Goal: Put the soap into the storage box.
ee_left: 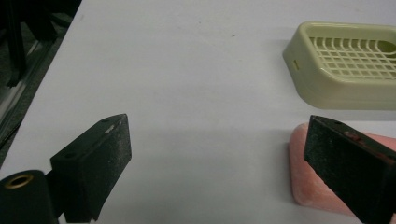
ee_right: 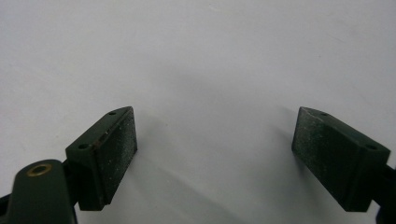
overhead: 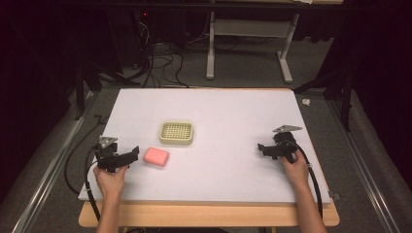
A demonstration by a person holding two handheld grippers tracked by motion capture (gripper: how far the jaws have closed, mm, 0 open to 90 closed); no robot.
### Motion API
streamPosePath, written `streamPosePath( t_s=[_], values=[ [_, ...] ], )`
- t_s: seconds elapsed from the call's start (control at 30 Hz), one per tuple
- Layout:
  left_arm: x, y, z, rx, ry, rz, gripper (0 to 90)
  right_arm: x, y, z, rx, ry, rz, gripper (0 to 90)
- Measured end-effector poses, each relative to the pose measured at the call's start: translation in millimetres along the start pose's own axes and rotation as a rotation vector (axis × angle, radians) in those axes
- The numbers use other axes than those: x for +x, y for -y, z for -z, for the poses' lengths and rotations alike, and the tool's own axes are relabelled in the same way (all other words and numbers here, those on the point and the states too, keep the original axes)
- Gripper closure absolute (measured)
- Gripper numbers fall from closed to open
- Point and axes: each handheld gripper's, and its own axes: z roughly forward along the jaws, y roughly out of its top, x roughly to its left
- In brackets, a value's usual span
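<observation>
The soap is seen just right of the wide-open, empty left gripper, beside its right jaw, while the equally open, empty right gripper is held well apart.

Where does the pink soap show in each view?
High view: the soap lies left of centre on the white table, just right of the left tongs and in front of the yellow dish.
Left gripper view: soap at lower right, partly behind the right jaw.
Right gripper view: bare table between open jaws.
Shared landmark: the dish.
</observation>
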Motion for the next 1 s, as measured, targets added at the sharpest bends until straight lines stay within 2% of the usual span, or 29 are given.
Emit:
streamPosePath(
  t_s=[0.3, 0.53, 0.73, 0.93, 1.0],
  values=[
    [-17.4, -2.8, 8.4, -0.006, 0.049, -0.035, 5.4, 0.0, 0.0, 0.0, 0.000, 0.000, 0.000, 14.5],
    [-35.8, -3.0, 11.4, 0.002, 0.085, -0.070, 3.8, 0.0, 0.0, 0.0, 0.000, 0.000, 0.001, 14.5],
    [-47.1, -1.2, 9.0, 0.018, 0.092, -0.091, 2.5, 0.0, 0.0, 0.0, 0.000, 0.000, 0.001, 14.6],
    [-64.2, 3.9, 1.7, 0.038, 0.118, -0.121, 1.2, 0.0, 0.0, 0.1, 0.001, 0.000, 0.001, 14.6],
    [-66.3, 4.3, 0.4, 0.042, 0.121, -0.126, 0.8, 0.0, 0.0, 0.0, 0.000, 0.000, 0.001, 14.6]
  ],
)
